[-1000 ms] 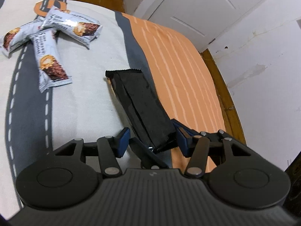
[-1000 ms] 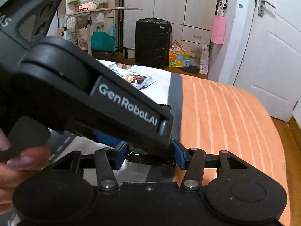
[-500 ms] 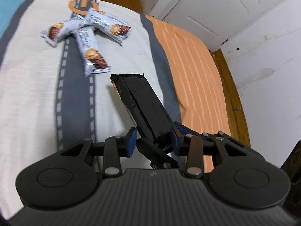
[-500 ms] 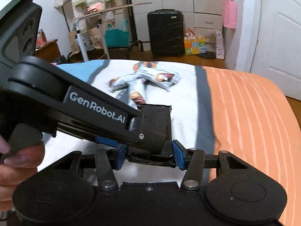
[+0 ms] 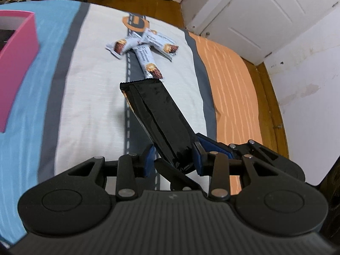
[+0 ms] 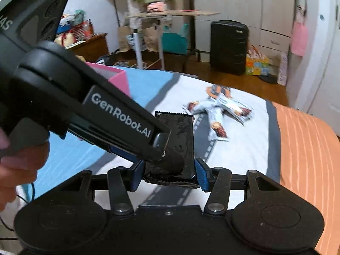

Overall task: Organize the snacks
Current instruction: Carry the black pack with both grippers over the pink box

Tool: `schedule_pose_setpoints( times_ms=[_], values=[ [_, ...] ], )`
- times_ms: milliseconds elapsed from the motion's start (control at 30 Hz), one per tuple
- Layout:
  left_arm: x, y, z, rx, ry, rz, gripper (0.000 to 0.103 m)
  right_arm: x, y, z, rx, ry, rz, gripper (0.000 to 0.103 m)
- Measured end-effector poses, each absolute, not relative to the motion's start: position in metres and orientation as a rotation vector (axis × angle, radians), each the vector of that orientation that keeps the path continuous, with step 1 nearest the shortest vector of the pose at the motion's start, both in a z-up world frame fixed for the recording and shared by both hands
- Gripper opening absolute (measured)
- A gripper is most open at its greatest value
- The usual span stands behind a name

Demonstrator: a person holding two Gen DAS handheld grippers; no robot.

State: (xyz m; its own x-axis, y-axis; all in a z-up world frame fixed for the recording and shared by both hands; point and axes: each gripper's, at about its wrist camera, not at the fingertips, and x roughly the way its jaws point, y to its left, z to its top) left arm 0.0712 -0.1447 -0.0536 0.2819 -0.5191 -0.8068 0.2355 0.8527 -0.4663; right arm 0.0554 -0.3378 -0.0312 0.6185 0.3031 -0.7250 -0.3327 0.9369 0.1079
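A long black snack packet [image 5: 155, 119] is held above the bed, its near end between the jaws of both grippers. My left gripper [image 5: 173, 159] is shut on it, as is my right gripper [image 6: 167, 173]; the packet also shows in the right wrist view [image 6: 180, 131]. The left gripper's body [image 6: 89, 110] crosses the right view and hides part of the packet. Three white snack bars [image 5: 146, 51] lie in a loose pile farther out on the bedspread, also seen in the right wrist view [image 6: 221, 112].
A pink box [image 5: 14, 63] stands on the blue part of the bedspread at the left, its corner also in the right wrist view [image 6: 119, 80]. The bed's orange edge [image 5: 231, 97] lies to the right, with wooden floor, a white door and a black suitcase [image 6: 228, 46] beyond.
Both grippers have swung left with the black packet between them. The pink box has come into view and the white bars now lie farther ahead, toward the middle of the views.
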Motion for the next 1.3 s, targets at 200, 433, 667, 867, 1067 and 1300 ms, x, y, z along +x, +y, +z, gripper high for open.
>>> schedule_pose_setpoints(
  times_ms=[200,433,667,867,1067,1300],
  values=[
    [0.057,-0.100,-0.029,-0.314,1.130,-0.487,0.036,0.051,-0.300,-0.003,-0.146,0.801,0.436,0.056],
    [0.045,-0.043,-0.004,-0.354,1.060,-0.424,0.036,0.057,-0.250,0.020,-0.238,0.773,0.519,0.056],
    [0.051,0.015,0.009,-0.388,1.010,-0.327,0.036,0.075,-0.196,0.034,-0.297,0.741,0.612,0.056],
    [0.076,0.061,0.009,-0.444,1.000,-0.227,0.036,0.098,-0.149,0.036,-0.354,0.728,0.686,0.056],
    [0.111,0.100,-0.011,-0.471,1.030,-0.143,0.036,0.133,-0.116,0.019,-0.323,0.768,0.762,0.056],
    [0.143,0.129,-0.043,-0.494,1.054,-0.083,0.036,0.164,-0.088,-0.008,-0.349,0.784,0.829,0.056]
  ],
)
